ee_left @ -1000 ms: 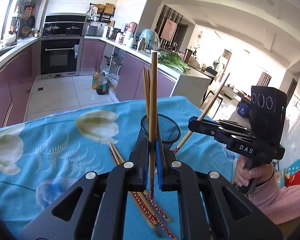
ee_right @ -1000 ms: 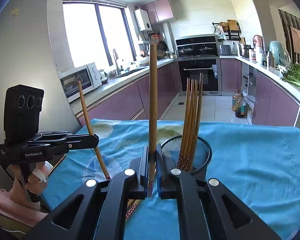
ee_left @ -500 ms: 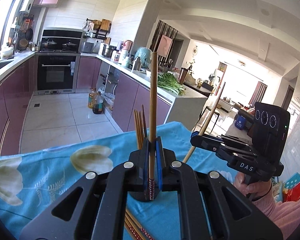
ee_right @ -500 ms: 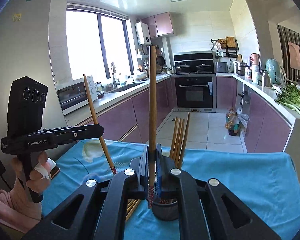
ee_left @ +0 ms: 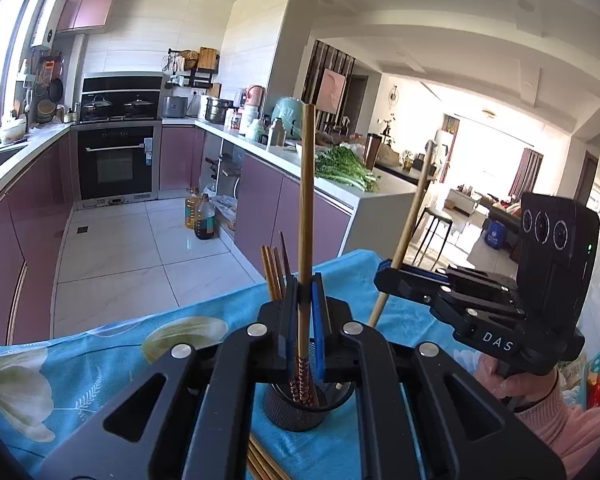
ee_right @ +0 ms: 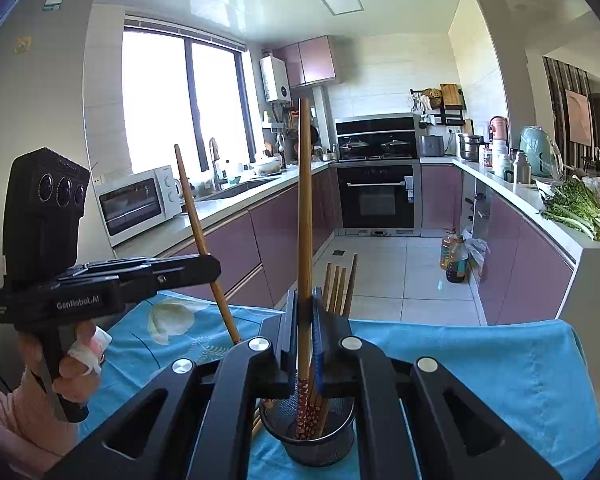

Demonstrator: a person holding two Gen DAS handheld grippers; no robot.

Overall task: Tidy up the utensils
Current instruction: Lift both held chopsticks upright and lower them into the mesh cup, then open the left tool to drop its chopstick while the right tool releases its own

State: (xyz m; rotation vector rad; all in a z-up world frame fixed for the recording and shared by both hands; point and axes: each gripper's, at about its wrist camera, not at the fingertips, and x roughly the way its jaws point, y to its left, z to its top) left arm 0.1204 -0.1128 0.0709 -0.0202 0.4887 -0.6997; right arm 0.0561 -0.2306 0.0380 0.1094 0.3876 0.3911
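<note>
In the left wrist view my left gripper (ee_left: 305, 312) is shut on an upright wooden chopstick (ee_left: 306, 208). Its patterned lower end shows over the mouth of the black mesh holder (ee_left: 296, 416). Several chopsticks (ee_left: 275, 272) stand in that holder. My right gripper (ee_left: 388, 276) hovers to the right, shut on a tilted chopstick (ee_left: 414, 208). In the right wrist view my right gripper (ee_right: 305, 320) clamps its chopstick (ee_right: 305, 208) above the holder (ee_right: 312, 444). My left gripper (ee_right: 212, 266) is on the left, holding its slanted chopstick (ee_right: 192, 208).
A blue flowered cloth (ee_left: 100, 364) covers the table, and loose chopsticks (ee_left: 260, 464) lie on it by the holder. The table's far edge (ee_right: 460, 324) drops to the kitchen floor. Oil bottles (ee_right: 454, 256) stand there by purple cabinets. Greens (ee_right: 580, 208) lie on the counter.
Both grippers have risen with their chopsticks still clamped. The holder has slid down in both views and now sits under the fingers. Less of the cloth and loose chopsticks shows.
</note>
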